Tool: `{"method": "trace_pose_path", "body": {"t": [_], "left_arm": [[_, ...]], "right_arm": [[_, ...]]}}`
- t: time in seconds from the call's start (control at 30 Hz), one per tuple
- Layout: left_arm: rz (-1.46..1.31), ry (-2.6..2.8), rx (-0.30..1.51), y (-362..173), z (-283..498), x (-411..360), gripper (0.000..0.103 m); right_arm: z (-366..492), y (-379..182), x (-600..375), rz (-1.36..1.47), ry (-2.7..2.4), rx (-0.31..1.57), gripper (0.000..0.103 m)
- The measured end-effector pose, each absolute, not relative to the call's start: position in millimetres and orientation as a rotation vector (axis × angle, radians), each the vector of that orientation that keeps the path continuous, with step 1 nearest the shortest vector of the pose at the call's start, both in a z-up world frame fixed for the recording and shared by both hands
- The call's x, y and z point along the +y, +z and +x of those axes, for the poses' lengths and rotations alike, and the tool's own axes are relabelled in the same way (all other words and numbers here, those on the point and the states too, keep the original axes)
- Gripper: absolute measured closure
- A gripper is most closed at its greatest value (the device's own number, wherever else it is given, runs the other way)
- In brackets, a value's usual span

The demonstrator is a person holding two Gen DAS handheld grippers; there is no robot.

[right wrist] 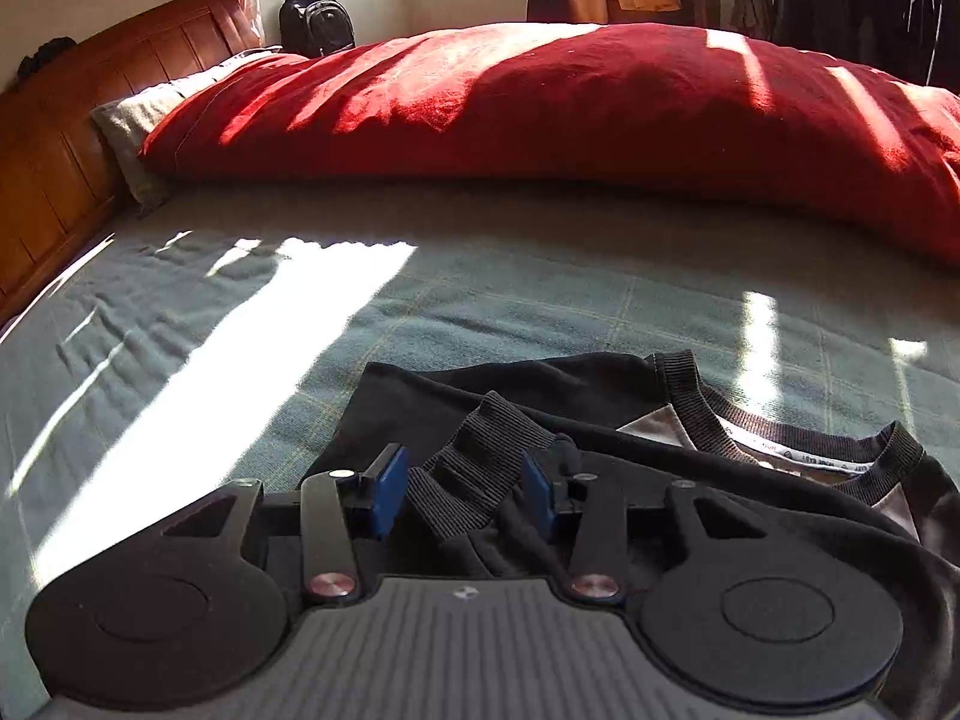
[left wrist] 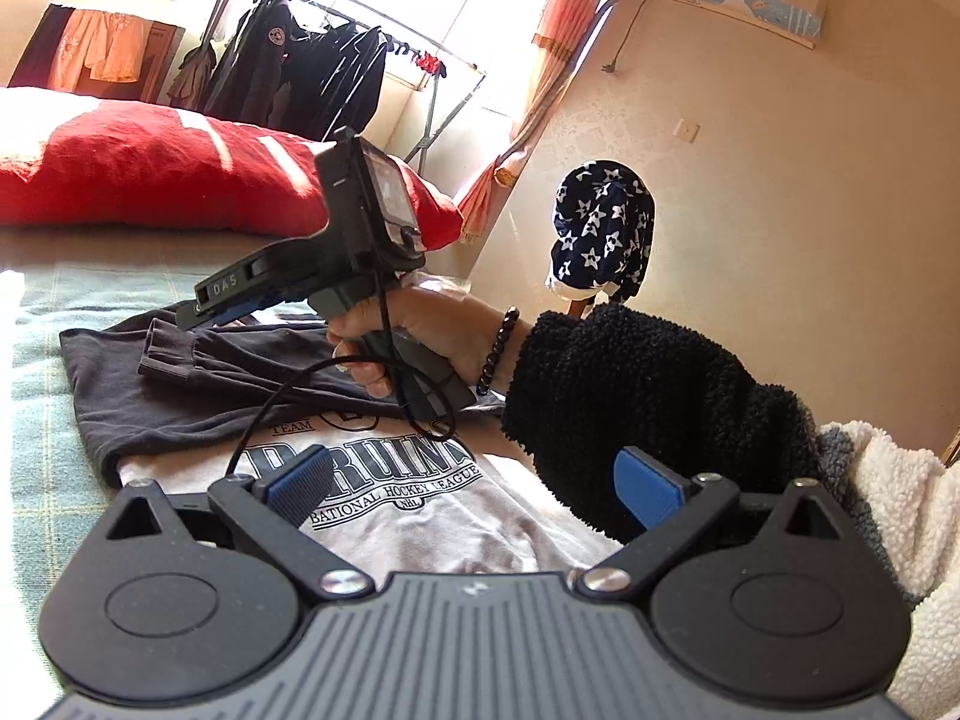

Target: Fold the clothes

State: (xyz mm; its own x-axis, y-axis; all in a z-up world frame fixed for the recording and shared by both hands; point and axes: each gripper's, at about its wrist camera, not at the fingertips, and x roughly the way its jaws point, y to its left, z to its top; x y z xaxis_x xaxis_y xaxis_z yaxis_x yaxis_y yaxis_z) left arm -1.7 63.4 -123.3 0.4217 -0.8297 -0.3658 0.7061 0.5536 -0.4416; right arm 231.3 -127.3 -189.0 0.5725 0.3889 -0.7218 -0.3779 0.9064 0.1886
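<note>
Sweatshirt (left wrist: pixel 252 396) lies flat on the bed (right wrist: pixel 480 300), near side of the red duvet (right wrist: pixel 540 108). Right gripper (right wrist: pixel 465 495) straddles the ribbed cuff (right wrist: pixel 480 450), pads apart, not pinching; squeeze before pulling. Left gripper (left wrist: pixel 474 489) open, empty.

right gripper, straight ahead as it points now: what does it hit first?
Likely the ribbed sleeve cuff of the dark sweatshirt, already lying between the right gripper pads. Beyond that, the green bedsheet. Depth is uncertain.

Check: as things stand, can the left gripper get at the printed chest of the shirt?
Probably yes. The left gripper is open just above the printed chest, though the right sleeve crosses beside it.
</note>
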Motion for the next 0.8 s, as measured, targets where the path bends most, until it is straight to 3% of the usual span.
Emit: {"method": "trace_pose_path", "body": {"t": [0.27, 0.3, 0.33, 0.37, 0.6, 0.7, 0.8], "left_arm": [[-0.227, -0.990, 0.621, -127, 7, 53, 0.003], [-0.225, -0.989, 0.628, -128, 8, 51, 0.003], [-0.223, -0.987, 0.635, -128, 9, 49, 0.003], [-0.219, -0.986, 0.640, -129, 10, 47, 0.003], [-0.189, -0.998, 0.647, -129, 9, 35, 0.003], [-0.192, -0.994, 0.651, -130, 11, 32, 0.003], [-0.194, -0.991, 0.649, -131, 11, 31, 0.003]], "right_arm": [[214, -241, -55, -0.481, 0.437, 0.806, 0.061], [209, -244, -49, -0.528, 0.421, 0.781, 0.065], [204, -246, -44, -0.573, 0.389, 0.738, 0.076], [201, -246, -40, -0.603, 0.368, 0.707, 0.096], [195, -238, -47, -0.495, 0.476, 0.723, 0.094], [197, -231, -61, -0.399, 0.491, 0.738, 0.083], [197, -209, -90, -0.268, 0.515, 0.730, 0.082]]}}
